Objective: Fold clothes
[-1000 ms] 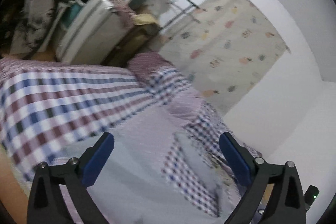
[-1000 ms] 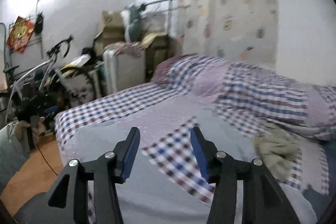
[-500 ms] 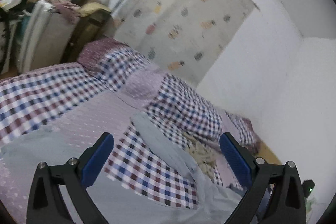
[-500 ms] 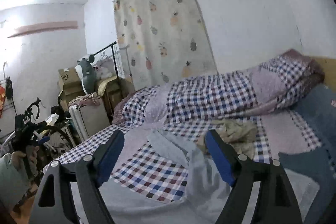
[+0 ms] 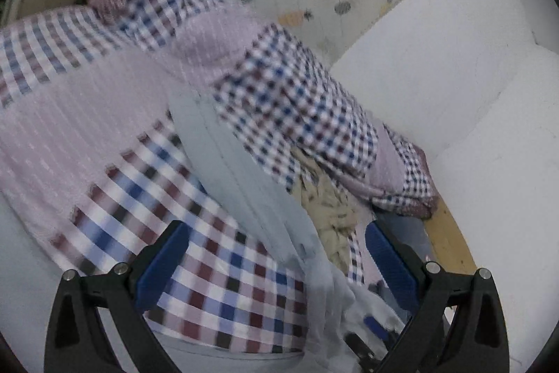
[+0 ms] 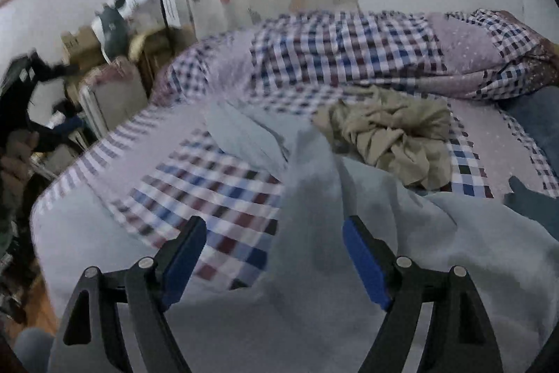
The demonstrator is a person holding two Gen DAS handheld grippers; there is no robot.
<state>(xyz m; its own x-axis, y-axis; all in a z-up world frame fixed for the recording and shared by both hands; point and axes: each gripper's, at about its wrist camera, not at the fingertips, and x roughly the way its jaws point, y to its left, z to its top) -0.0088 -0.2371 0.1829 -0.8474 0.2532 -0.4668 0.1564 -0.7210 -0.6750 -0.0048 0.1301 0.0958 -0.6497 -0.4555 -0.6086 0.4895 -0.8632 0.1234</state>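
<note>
Garment [image 6: 314,184] spread on the bed [image 6: 223,184], both grippers now low over it.
We see that both views have swung from the room's walls down to the bedclothes. The right gripper [image 6: 274,254] has just been opening; its jaws stand wide, a raised ridge of the pale grey cloth between them, with no pad visibly pressing on it. The left gripper [image 5: 276,264] is also spread, straddling the sleeve-like strip [image 5: 244,177] without pinching. A crumpled beige garment [image 6: 394,142] lies just beyond. We judge folding not yet begun; a first grasp is pending.

Garment [image 6: 314,184] lying on the bed [image 6: 223,184]; crumpled cloth [image 6: 394,135] lying behind it, before the quilt [image 6: 349,51].
</note>
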